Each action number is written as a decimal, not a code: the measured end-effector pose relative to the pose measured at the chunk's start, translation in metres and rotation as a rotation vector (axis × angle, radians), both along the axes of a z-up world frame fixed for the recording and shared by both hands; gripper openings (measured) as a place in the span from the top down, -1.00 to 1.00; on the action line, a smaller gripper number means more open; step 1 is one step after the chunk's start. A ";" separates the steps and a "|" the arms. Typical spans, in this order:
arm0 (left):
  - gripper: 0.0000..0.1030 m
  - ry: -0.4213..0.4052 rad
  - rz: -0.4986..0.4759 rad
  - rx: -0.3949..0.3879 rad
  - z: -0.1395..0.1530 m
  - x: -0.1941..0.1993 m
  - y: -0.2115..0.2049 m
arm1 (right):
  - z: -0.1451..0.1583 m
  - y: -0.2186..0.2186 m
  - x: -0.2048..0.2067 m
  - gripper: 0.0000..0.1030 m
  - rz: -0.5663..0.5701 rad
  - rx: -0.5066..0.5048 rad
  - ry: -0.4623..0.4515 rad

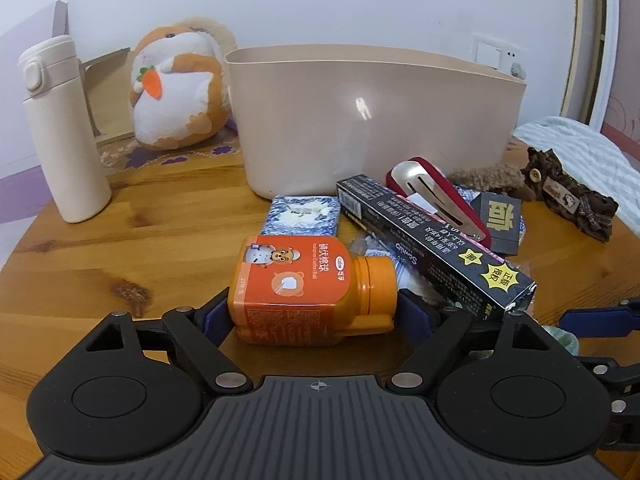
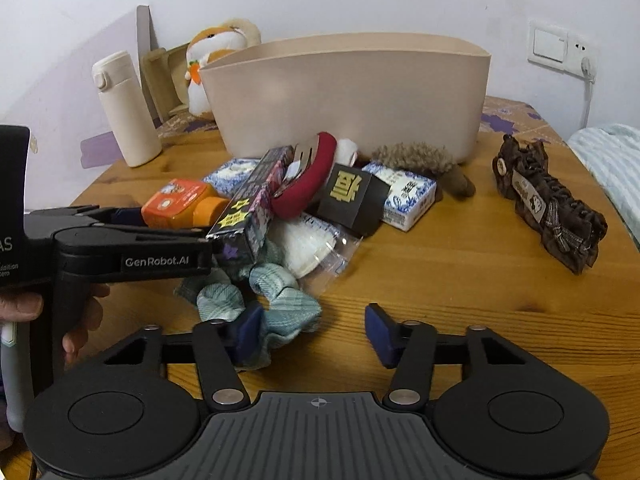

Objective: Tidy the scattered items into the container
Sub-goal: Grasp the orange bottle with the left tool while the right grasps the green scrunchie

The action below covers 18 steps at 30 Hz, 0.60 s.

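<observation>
Far left on the wooden surface there's a cream flask standing upright, and next to it a hamster plush holding a little carrot. Just right of the plush sits the beige container, pushed toward the back by the wall; you can't see inside it from either camera.

In front of the container is the pile. The orange bottle lies on its side, cap pointing right, and the left claw has a blue pad on either side of it, spread pretty wide. The left pad looks to be touching the bottle's base and the right pad sits by the cap, but I honestly can't tell if it's really squeezing yet. Behind the bottle there's a blue-and-white tissue pack, then a long black box lying diagonally, with a big red hair clip resting on top of it and a small black box beside that.

The right claw hangs low over the near edge of the surface, half-open. Its left pad is up against a teal scrunchie, the right pad is over bare wood, so nothing is gripped. Further right, well apart from the pile, lies a brown frilly hair band, and past the surface's edge there's a striped bed.
</observation>
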<state>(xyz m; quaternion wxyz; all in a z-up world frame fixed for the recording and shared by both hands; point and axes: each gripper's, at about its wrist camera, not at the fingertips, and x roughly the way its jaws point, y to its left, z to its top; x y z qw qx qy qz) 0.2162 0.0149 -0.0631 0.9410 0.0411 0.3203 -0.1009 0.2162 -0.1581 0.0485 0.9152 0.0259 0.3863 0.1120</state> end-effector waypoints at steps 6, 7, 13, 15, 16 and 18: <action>-0.64 0.020 -0.010 -0.021 -0.003 0.006 -0.004 | 0.000 0.004 -0.003 0.23 0.021 -0.015 -0.004; -0.64 0.018 -0.010 -0.018 -0.004 0.006 -0.005 | 0.000 0.004 -0.003 0.25 0.023 -0.016 -0.005; -0.57 0.009 -0.016 -0.006 -0.004 0.001 -0.006 | 0.000 0.001 -0.004 0.53 0.010 -0.018 -0.004; -0.57 0.009 -0.010 -0.006 -0.004 0.000 -0.006 | 0.000 -0.001 -0.004 0.57 0.009 -0.012 -0.003; -0.57 0.009 -0.004 -0.006 -0.004 0.000 -0.006 | 0.000 -0.002 -0.004 0.60 0.007 -0.011 -0.003; -0.57 0.009 0.005 -0.006 -0.004 -0.002 -0.005 | 0.000 -0.004 -0.005 0.64 0.004 -0.012 -0.003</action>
